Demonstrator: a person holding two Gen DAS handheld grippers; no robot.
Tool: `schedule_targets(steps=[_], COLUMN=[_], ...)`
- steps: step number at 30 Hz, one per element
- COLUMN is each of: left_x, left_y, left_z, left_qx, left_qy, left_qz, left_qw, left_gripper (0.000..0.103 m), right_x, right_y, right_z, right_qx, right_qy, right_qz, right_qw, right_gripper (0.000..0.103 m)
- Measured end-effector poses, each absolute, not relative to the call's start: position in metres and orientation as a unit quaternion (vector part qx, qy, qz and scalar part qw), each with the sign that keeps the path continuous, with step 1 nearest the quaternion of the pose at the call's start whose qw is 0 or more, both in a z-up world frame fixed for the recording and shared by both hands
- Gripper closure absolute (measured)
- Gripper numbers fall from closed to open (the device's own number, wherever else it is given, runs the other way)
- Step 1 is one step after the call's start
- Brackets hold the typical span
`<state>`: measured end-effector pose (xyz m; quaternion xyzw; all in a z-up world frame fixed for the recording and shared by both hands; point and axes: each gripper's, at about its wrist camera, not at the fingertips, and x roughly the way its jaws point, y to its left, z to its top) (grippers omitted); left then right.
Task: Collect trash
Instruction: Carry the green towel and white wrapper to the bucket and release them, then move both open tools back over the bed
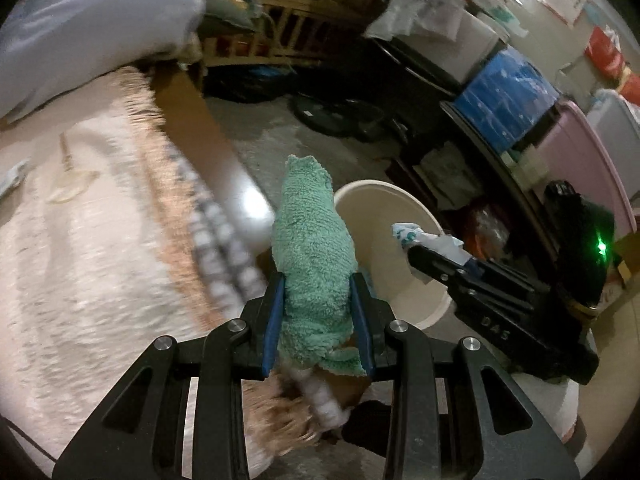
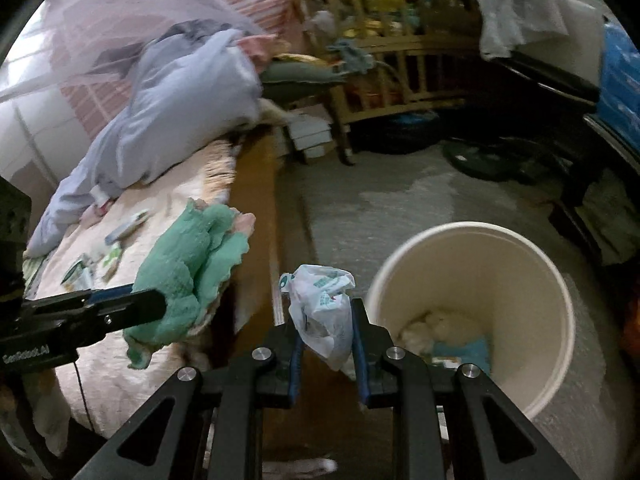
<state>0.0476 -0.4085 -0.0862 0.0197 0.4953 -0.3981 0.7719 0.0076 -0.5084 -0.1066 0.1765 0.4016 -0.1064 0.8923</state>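
Beside cream bin [image 2: 532, 264], left claw [image 1: 318, 300] marked "GenRobot.AI" gripping green cloth [image 1: 312, 232], right claw [image 2: 326, 332] gripping plastic bag [image 2: 324, 312]

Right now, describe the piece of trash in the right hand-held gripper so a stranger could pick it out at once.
Find the cream bucket standing on the floor beside the bed. Just left of its rim, the right hand-held gripper pinches a crumpled white plastic bag. Its teal print and thin, shiny film set it apart from the fluffy green cloth in the left hand-held gripper.
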Motion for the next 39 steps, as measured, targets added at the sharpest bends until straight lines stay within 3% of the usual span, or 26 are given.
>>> schedule_targets(steps=[19, 20, 21, 23, 24, 31, 39], left_x=[0.043, 0.044, 0.045, 0.046, 0.047, 0.049, 0.051], left_y=[-0.514, -0.516, -0.516, -0.516, -0.515, -0.501, -0.453], left_z=[-0.118, -0.12, -0.121, -0.124, -0.124, -0.123, -0.115], left_qx=[0.05, 0.048, 0.045, 0.038, 0.035, 0.038, 0.061], left_qy=[0.514, 0.512, 0.511, 0.512, 0.512, 0.512, 0.494], left_qz=[-0.445, -0.446, -0.449, -0.452, -0.451, -0.431, -0.383], left_qw=[0.732, 0.732, 0.732, 0.729, 0.73, 0.742, 0.778], left_gripper=[0.07, 0.069, 0.067, 0.058, 0.053, 0.053, 0.053], right_x=[-0.019, -0.019, -0.02, -0.024, -0.026, -0.03, -0.023], right_y=[-0.582, -0.585, -0.588, -0.594, -0.596, -0.599, -0.586], right_z=[-0.143, -0.144, -0.144, -0.144, -0.144, -0.144, -0.142], right_qx=[0.214, 0.216, 0.218, 0.223, 0.226, 0.235, 0.234], right_qy=[0.419, 0.42, 0.419, 0.414, 0.412, 0.409, 0.407], right_qz=[-0.205, -0.209, -0.215, -0.228, -0.232, -0.235, -0.212], right_qw=[0.858, 0.856, 0.855, 0.852, 0.852, 0.85, 0.857], right_gripper=[0.083, 0.08, 0.069, 0.056, 0.056, 0.055, 0.046])
